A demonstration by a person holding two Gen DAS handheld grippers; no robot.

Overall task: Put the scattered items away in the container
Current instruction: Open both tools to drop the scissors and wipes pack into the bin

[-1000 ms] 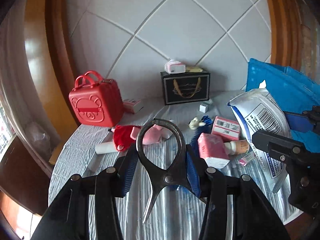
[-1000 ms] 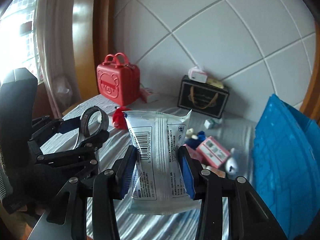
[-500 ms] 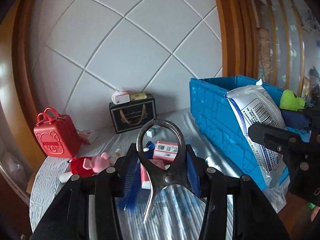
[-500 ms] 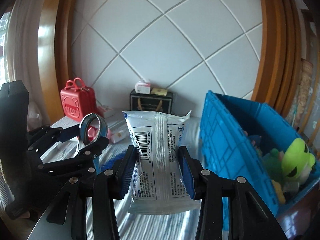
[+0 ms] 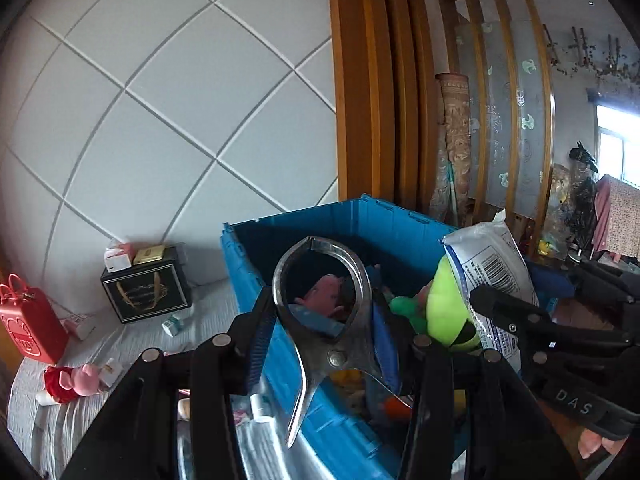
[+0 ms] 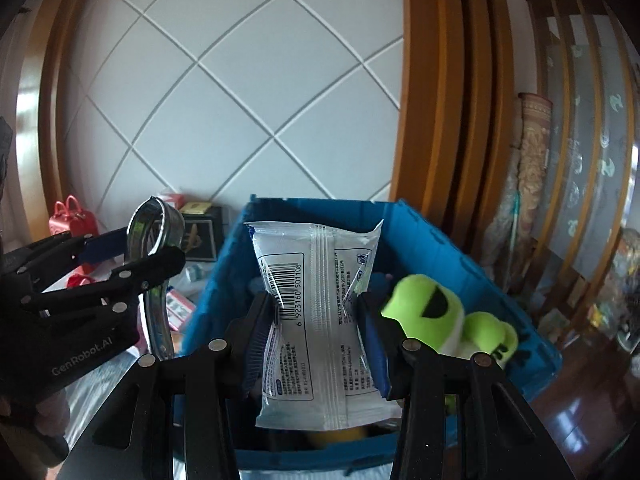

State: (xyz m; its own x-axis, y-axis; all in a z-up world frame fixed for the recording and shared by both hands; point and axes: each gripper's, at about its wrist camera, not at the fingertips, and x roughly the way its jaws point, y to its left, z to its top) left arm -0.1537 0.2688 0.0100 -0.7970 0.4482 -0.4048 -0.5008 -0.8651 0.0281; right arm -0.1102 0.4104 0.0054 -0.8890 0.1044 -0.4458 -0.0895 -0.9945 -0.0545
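Observation:
My left gripper is shut on a steel nutcracker-like metal tool and holds it over the near left wall of the blue crate. My right gripper is shut on a white foil snack packet, upright above the blue crate. The packet also shows in the left wrist view. The crate holds a green frog plush, a pink plush and other small items.
On the grey cloth table to the left lie a red mini suitcase, a black gift box, a pink pig plush in red and small boxes and bottles. A tiled wall stands behind, a wooden frame to the right.
Both grippers have swung right from over the table to above the blue crate, each still holding its item. The crate's inside has come into view.

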